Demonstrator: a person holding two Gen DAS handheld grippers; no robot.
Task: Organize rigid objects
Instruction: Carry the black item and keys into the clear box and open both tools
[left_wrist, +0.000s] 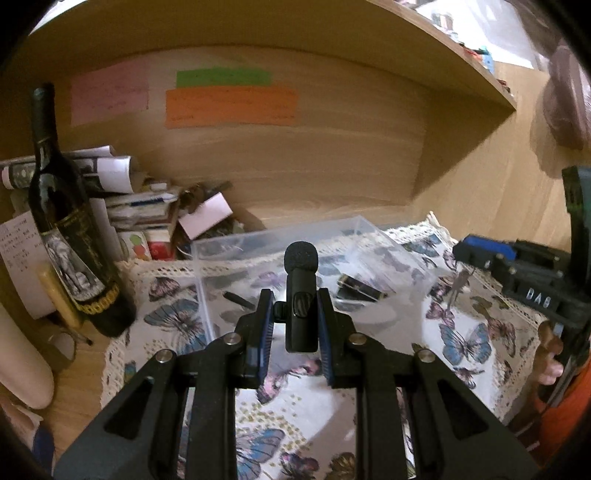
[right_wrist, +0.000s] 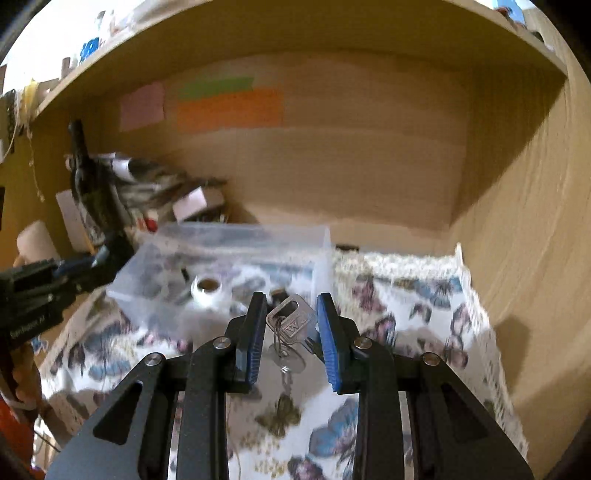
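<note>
Left gripper (left_wrist: 295, 314) is clamped on a small black microphone (left_wrist: 301, 295), foam head up, held in front of the clear plastic bin (left_wrist: 258, 240). Right gripper (right_wrist: 291, 317) is clamped on a bunch of keys (right_wrist: 291, 325), also just in front of the bin; one key dangles below the pads.

Likely step: carry both over the bin's near wall and drop them in. Each load should clear the rim before release; the hanging key could snag on it. Releasing low keeps them from bouncing out.

In the bin already: a white tape roll (right_wrist: 207, 291) and a dark flat item (left_wrist: 360, 290); better to aim beside them.

Left of the bin: a wine bottle (left_wrist: 66, 221), close enough for the left gripper to clip. Behind the bottle, a paper and box pile (left_wrist: 147, 206). The bin sits on a butterfly cloth (left_wrist: 295, 413).
</note>
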